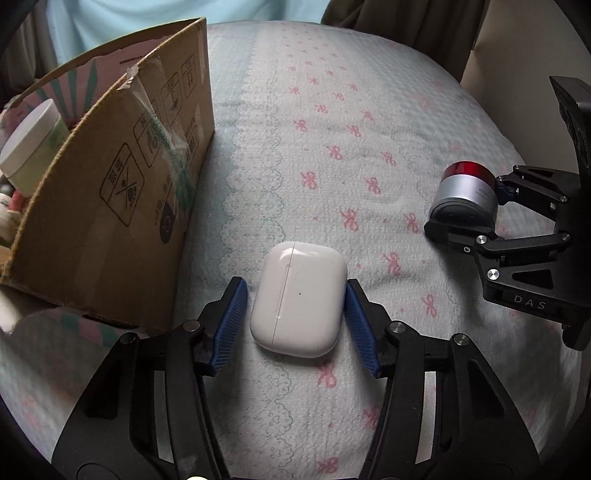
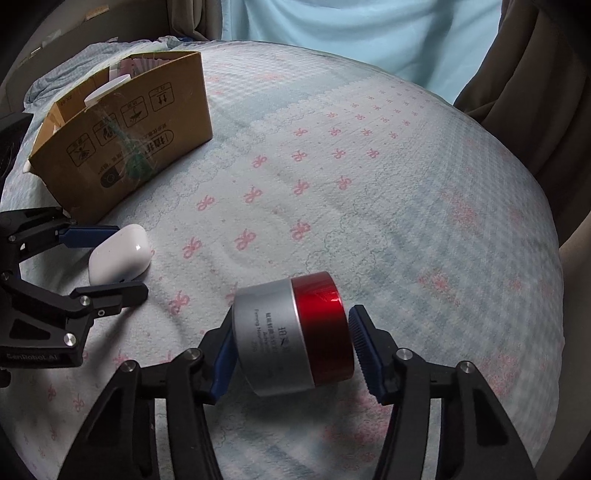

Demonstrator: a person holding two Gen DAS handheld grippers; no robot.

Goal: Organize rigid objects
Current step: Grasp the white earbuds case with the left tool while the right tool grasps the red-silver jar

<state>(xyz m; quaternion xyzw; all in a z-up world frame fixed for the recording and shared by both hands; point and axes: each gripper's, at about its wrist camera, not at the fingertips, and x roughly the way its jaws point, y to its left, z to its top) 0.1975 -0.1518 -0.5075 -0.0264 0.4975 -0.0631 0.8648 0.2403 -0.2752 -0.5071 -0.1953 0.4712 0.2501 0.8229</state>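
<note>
Lying between spread left tongs [image 1: 295, 321], white earbud case [image 1: 299, 319]; right tongs [image 2: 291, 354] pinching red-and-silver jar [image 2: 295, 336].

Looks like someone's bedroom at home. There's a bed sheet [image 2: 369, 192] with pink bows filling the frame, and curtains [image 2: 369, 33] along the top edge.

A bedsheet [image 1: 332, 155] with pink bows fills most of the frame. Pale blue cloth [image 2: 351, 33] hangs along the top edge, a dark brown curtain [image 2: 535, 92] at upper right.
</note>
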